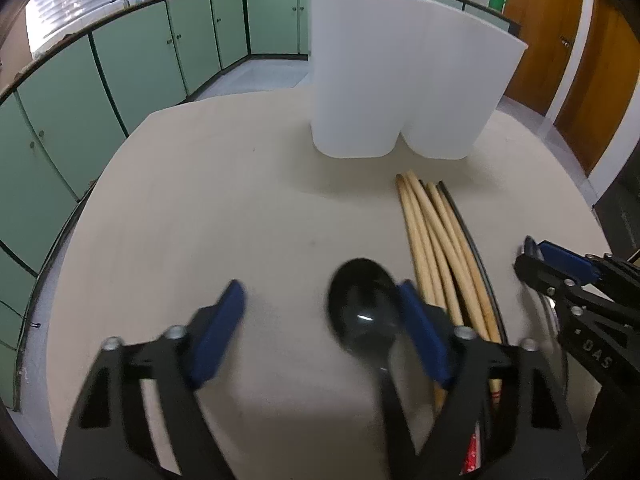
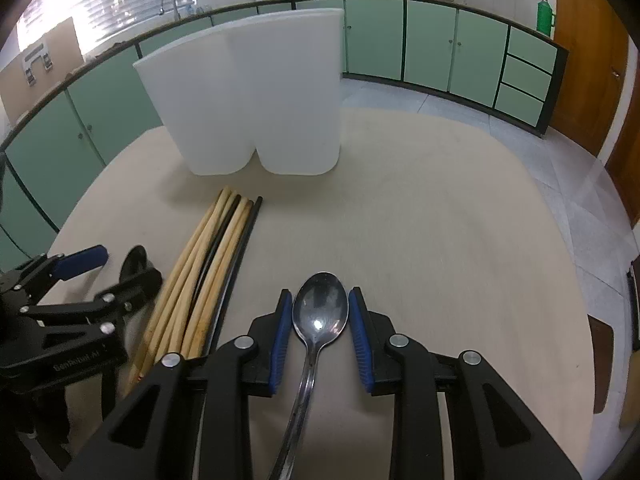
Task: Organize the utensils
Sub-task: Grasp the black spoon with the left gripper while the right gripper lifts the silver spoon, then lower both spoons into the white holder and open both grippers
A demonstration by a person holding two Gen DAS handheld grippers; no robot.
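Observation:
A white two-compartment utensil holder (image 1: 404, 80) stands at the far side of the beige table; it also shows in the right wrist view (image 2: 256, 96). Several wooden and black chopsticks (image 1: 436, 240) lie in a bundle in front of it, also seen in the right wrist view (image 2: 208, 272). My left gripper (image 1: 320, 312) is open, with a black plastic spoon (image 1: 362, 304) lying by its right finger. My right gripper (image 2: 320, 320) is open, its pads on either side of a metal spoon (image 2: 320, 312) that lies on the table.
The round beige table (image 1: 200, 220) drops off on all sides. Green kitchen cabinets (image 1: 132, 60) run along the back, and wooden doors (image 1: 560, 40) stand to the right. The right gripper appears at the right edge of the left wrist view (image 1: 568, 276).

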